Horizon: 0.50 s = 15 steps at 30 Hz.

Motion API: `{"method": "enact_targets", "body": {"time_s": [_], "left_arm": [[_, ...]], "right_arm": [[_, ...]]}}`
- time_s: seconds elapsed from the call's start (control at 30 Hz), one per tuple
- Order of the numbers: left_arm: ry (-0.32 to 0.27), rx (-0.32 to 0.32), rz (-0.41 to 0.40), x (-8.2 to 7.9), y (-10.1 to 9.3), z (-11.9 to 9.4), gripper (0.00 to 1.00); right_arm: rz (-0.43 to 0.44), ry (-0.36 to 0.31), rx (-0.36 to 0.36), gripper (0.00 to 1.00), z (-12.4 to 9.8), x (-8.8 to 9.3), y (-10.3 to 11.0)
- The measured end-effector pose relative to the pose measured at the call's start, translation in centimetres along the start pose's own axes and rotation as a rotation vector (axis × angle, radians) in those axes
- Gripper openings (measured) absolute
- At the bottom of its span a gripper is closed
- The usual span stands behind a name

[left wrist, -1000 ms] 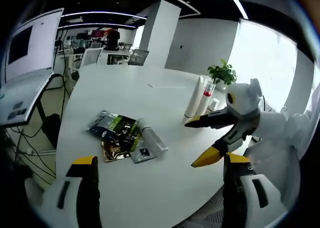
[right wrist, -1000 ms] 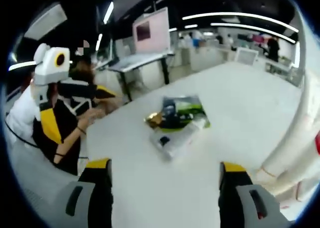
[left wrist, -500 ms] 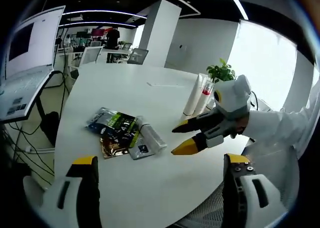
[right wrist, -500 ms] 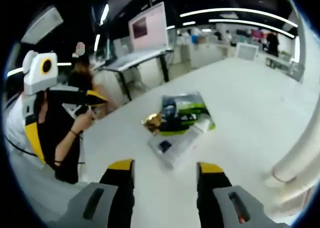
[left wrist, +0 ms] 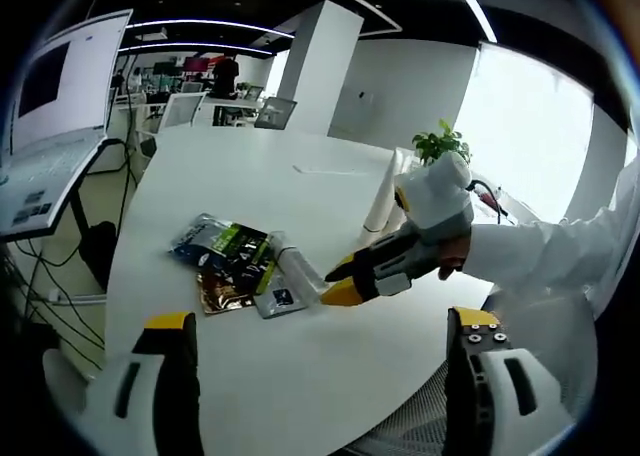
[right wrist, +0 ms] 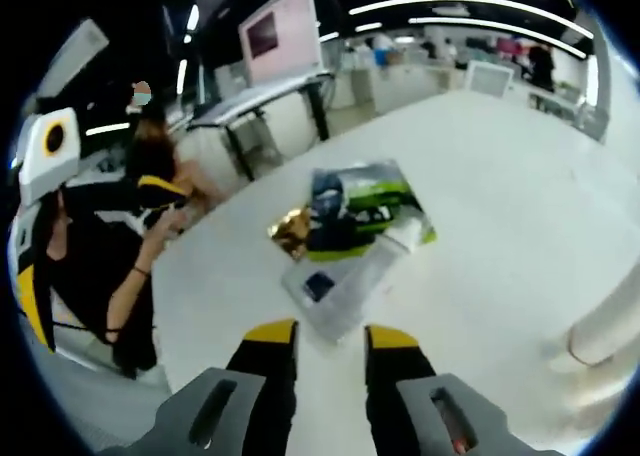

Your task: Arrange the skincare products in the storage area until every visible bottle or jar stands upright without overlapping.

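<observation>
In the left gripper view, the left gripper (left wrist: 320, 331) has its jaws spread wide above a white table (left wrist: 330, 396), where a pile of flat skincare packets (left wrist: 235, 266) lies near the middle; the right gripper (left wrist: 338, 281) reaches in, its yellow tips nearly together just beside the pile. In the right gripper view, those jaws (right wrist: 328, 338) stand narrowly parted, grasping nothing, close before the pile (right wrist: 350, 226).

Desk (left wrist: 330, 376): broad, white, rounded at the edge.
Potted plant (left wrist: 442, 144): green leaves, at the desk's far side (by a bright window).
Pillar (left wrist: 322, 61): white, square, behind the desk.
Monitor (right wrist: 281, 32): large screen on a stand, showing pink.
Office chair (left wrist: 276, 113): dark, at the desk's far edge.
</observation>
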<state>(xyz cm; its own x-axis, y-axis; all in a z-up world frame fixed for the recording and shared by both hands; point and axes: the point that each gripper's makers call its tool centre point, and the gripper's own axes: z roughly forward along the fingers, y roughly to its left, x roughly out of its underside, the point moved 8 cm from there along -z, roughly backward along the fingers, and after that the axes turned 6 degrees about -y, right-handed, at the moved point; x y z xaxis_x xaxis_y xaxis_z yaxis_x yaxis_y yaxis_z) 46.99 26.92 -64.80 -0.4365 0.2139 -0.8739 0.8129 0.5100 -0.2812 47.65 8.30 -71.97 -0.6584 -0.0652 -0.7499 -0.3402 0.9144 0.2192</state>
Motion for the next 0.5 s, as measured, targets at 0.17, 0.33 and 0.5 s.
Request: {"method": "enact_targets", "body": {"time_s": [0.17, 0.33, 0.5], "left_arm": [[0.003, 0.004, -0.005, 0.1, -0.1, 0.1, 0.99], [0.006, 0.013, -0.009, 0.3, -0.2, 0.2, 0.99], [0.006, 0.017, -0.010, 0.2, -0.4, 0.2, 0.98]], "right_arm": [[0.030, 0.019, 0.017, 0.24, 0.6, -0.1, 0.0], [0.053, 0.027, 0.029, 0.26, 1.4, -0.7, -0.2], [0.064, 0.035, 0.039, 0.25, 1.8, -0.8, 0.0]]}}
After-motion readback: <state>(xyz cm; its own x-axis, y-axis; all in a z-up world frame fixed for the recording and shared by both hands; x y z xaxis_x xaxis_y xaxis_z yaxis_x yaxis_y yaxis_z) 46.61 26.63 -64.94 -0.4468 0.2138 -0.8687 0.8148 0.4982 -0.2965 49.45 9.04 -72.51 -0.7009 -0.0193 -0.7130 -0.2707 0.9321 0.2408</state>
